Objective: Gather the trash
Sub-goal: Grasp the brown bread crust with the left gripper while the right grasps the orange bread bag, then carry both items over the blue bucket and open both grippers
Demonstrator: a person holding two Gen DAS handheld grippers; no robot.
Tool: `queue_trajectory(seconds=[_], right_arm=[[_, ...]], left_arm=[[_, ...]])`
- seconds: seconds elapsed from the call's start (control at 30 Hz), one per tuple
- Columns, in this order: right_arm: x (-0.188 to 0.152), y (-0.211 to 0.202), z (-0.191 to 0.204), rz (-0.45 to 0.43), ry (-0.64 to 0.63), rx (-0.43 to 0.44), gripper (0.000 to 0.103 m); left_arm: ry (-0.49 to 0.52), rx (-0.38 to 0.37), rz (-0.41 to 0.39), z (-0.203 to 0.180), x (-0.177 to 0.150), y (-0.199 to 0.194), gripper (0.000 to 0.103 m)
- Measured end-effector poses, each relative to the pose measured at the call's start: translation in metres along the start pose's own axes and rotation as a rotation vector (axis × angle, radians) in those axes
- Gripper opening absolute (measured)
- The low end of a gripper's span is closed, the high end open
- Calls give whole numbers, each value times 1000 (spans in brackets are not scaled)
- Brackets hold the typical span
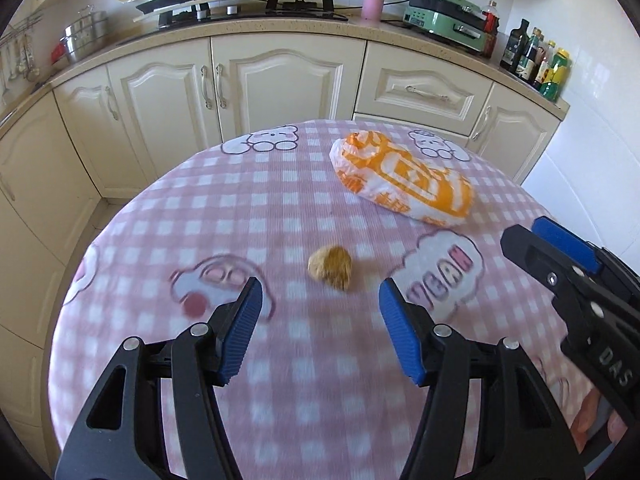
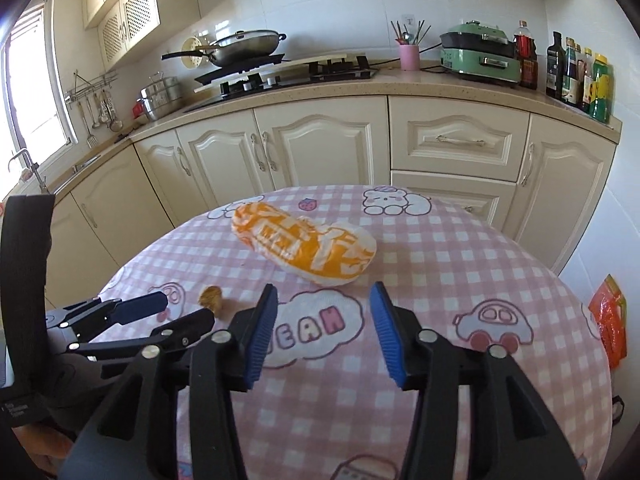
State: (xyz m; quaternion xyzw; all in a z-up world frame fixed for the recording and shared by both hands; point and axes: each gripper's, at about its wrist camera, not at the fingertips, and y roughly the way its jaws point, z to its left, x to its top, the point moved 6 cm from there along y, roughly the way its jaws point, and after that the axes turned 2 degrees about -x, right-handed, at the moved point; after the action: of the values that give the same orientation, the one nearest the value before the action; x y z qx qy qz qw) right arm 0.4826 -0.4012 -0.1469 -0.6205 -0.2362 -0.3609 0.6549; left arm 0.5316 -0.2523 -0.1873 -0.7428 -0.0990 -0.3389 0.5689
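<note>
A small brown crumpled scrap point(image 1: 330, 267) lies on the pink checked tablecloth point(image 1: 280, 208), just ahead of my left gripper point(image 1: 320, 292), which is open and empty. It also shows in the right wrist view point(image 2: 211, 297). An orange and white plastic bag point(image 1: 400, 178) lies farther back on the table; in the right wrist view the bag point(image 2: 306, 244) is just beyond my right gripper point(image 2: 323, 300), which is open and empty. The right gripper point(image 1: 532, 236) shows at the right of the left wrist view. The left gripper point(image 2: 176, 312) shows at the left of the right wrist view.
Cream kitchen cabinets point(image 2: 320, 148) stand behind the table, with a stove and wok point(image 2: 248, 46), a pink utensil cup point(image 2: 409, 56), a green appliance point(image 2: 480, 56) and bottles point(image 2: 580, 76) on the counter. An orange-red wrapper point(image 2: 610, 320) lies beyond the table's right edge.
</note>
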Motion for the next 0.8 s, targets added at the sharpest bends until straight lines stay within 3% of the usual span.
queue_trajectory(seconds=[0.07,0.1,0.13,0.23,0.5,0.6,0.73,0.8], right_arm=[[4,8,0,2,-16,1,59],[7,12,0,2,-27,-3,62],[9,17,1,1,-43,-9,63],[16,30,7,11,-89,-11,66],[25,62,45,40,-267,-30,66],[23,78,56,58,-349,-88,66],[23,76,57,56,-336,-115,25],[24,68,61,60,-298,-85,23]], left_arm=[[3,-1,14,-1,4,10,45],[6,-7,25,-1,6,16,32],[15,-15,32,-1,7,22,25],[6,-32,12,3,12,22,23],[-47,14,-50,29,16,-2,23],[-73,16,-60,42,12,-14,23],[-88,37,-79,55,2,-36,23],[-97,48,-92,64,-3,-49,23]])
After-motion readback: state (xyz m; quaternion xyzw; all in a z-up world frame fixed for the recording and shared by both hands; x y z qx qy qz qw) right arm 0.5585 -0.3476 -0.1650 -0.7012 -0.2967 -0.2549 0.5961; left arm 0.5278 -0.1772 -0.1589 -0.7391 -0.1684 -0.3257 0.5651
